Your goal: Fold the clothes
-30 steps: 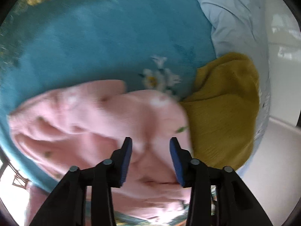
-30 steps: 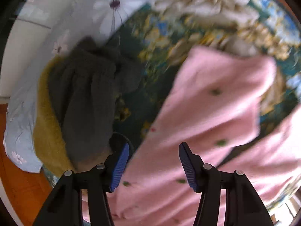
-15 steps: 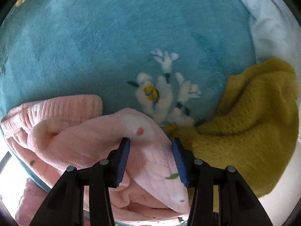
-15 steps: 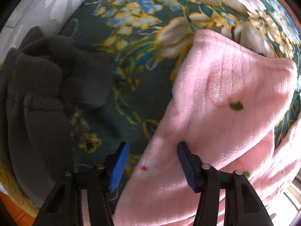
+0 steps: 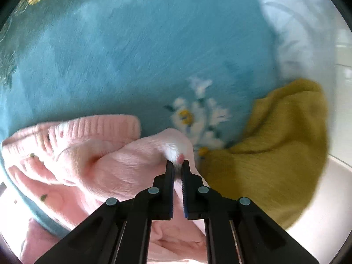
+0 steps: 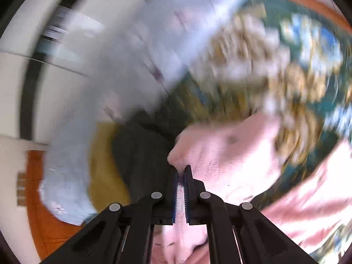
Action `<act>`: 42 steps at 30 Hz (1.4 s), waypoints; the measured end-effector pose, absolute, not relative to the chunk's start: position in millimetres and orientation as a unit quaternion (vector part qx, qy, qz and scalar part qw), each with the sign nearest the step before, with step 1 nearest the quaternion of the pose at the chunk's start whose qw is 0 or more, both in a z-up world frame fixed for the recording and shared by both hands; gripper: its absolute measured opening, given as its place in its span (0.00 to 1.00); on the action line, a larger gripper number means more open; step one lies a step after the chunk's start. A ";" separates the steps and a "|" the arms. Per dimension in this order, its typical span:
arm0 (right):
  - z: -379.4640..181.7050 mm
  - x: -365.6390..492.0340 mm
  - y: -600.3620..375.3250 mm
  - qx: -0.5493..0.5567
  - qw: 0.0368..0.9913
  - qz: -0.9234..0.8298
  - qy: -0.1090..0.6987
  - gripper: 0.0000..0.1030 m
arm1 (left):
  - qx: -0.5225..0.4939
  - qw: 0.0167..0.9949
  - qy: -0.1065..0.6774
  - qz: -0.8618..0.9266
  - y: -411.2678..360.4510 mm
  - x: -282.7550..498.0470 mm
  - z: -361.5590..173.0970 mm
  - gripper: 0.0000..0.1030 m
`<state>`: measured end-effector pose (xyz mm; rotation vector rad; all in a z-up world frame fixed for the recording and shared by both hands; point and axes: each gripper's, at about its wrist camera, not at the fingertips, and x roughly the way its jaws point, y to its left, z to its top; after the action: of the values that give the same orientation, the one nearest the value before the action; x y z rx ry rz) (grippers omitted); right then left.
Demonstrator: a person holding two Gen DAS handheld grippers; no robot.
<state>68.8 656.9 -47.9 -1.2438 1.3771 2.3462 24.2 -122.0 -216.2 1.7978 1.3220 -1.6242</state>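
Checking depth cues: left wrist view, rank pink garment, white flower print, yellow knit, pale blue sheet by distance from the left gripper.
1. pink garment, pinched in the left gripper
2. white flower print, just beyond
3. yellow knit, right
4. pale blue sheet, far upper right

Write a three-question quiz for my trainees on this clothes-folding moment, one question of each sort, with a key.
1. True or false: the left gripper is shut on a fold of the fluffy pink garment.
2. Multiple choice: in the left wrist view, what lies just right of the pink garment? A) a mustard-yellow knitted garment B) a red plastic basket C) a striped towel
3. Short answer: what does the right gripper hold?

Key
1. True; pink fabric is pinched between its closed jaws.
2. A; the mustard-yellow knitted garment lies on the teal floral blanket.
3. An edge of the same pink garment.
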 end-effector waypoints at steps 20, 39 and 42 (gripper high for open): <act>-148.2 84.3 678.5 -0.501 0.168 0.711 0.464 0.44 | 0.629 0.208 0.484 -0.572 -121.8 64.5 -217.2 0.06; -227.6 -30.9 656.1 -0.610 0.262 0.596 0.452 0.07 | 0.626 0.183 0.496 -0.573 -128.0 91.7 -195.9 0.06; -218.8 -1.8 666.9 -0.576 0.237 0.597 0.505 0.05 | 0.615 0.175 0.493 -0.590 -127.4 93.5 -186.1 0.06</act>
<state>-1.8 666.9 -218.8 -1.5798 1.3832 1.6366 93.5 -127.4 -186.1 1.7420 1.3965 -1.6718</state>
